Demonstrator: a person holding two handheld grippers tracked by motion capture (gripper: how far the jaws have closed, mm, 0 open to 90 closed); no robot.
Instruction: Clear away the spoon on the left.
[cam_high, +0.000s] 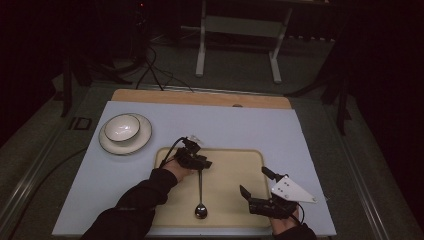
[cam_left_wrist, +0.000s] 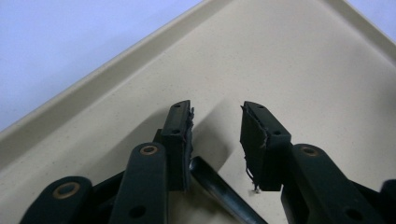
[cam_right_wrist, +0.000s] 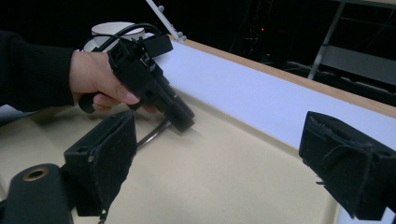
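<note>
— Where is the spoon (cam_high: 200, 192) now, seen from the left gripper (cam_high: 199, 162)?

— It lies flat on the beige tray (cam_high: 235, 200). The end of its handle (cam_left_wrist: 219, 189) is just under the left gripper, and the bowl of the spoon points away from it, toward the person's edge of the tabletop (cam_high: 280, 130). So the long axis runs from the gripper straight back to the person.

— Is the gripper pinching it?

— No, I think not. In the left gripper view the jaws stand apart with a gap, and the pads (cam_left_wrist: 183, 140) do not press on the handle. It passes close beside one pad; I cannot tell if it touches.

— And the right gripper (cam_high: 256, 184)?

— It is spread wide and holds nothing. It hovers over the tray, beside the spoon but clearly farther. The left hand (cam_high: 176, 167) is the nearer one for any next move on the handle.
</note>
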